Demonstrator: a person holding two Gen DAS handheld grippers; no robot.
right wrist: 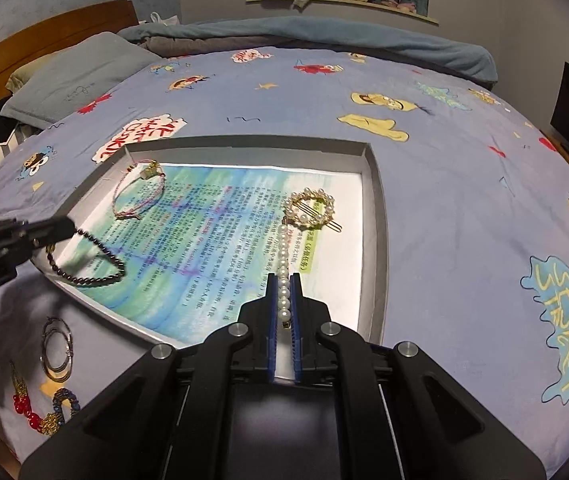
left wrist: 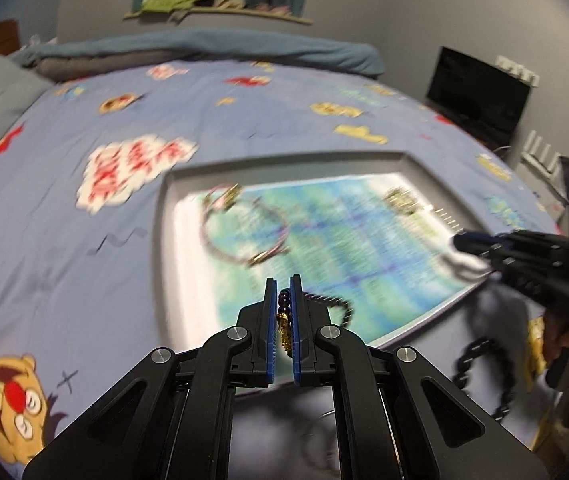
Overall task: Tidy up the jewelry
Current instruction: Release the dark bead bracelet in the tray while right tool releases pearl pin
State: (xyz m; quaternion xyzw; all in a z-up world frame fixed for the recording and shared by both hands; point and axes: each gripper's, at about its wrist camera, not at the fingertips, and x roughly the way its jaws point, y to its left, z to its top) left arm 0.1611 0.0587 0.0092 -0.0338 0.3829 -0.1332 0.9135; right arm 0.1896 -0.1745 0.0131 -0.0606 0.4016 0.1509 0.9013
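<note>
Dark purple beads hang from the left gripper [left wrist: 283,280], whose two blue pads are squeezed tight on the bead bracelet [right wrist: 84,264]. A gold charm on it sits right between the pads, and the rest of the loop droops down over the near left corner of the gray tray [right wrist: 376,208]. In the right wrist view the loop hangs just above the colorful paper [right wrist: 212,240] that lines the tray.

The right gripper [right wrist: 283,280] is pinched on a string of pearls [right wrist: 283,276]. The pearls run straight out past its tips to a round pearl hair clip [right wrist: 311,207], which lies on the paper near the far right of the tray. The string's far end looks to touch the clip.

A thin pink bracelet [right wrist: 138,192] rests in the far left corner of the tray.

The tray sits on a blue bed sheet [right wrist: 464,220] with cartoon pictures. Near the left edge of the sheet, outside the tray, lie silver hoops [right wrist: 57,354] and a red and gold bead chain [right wrist: 34,416].
</note>
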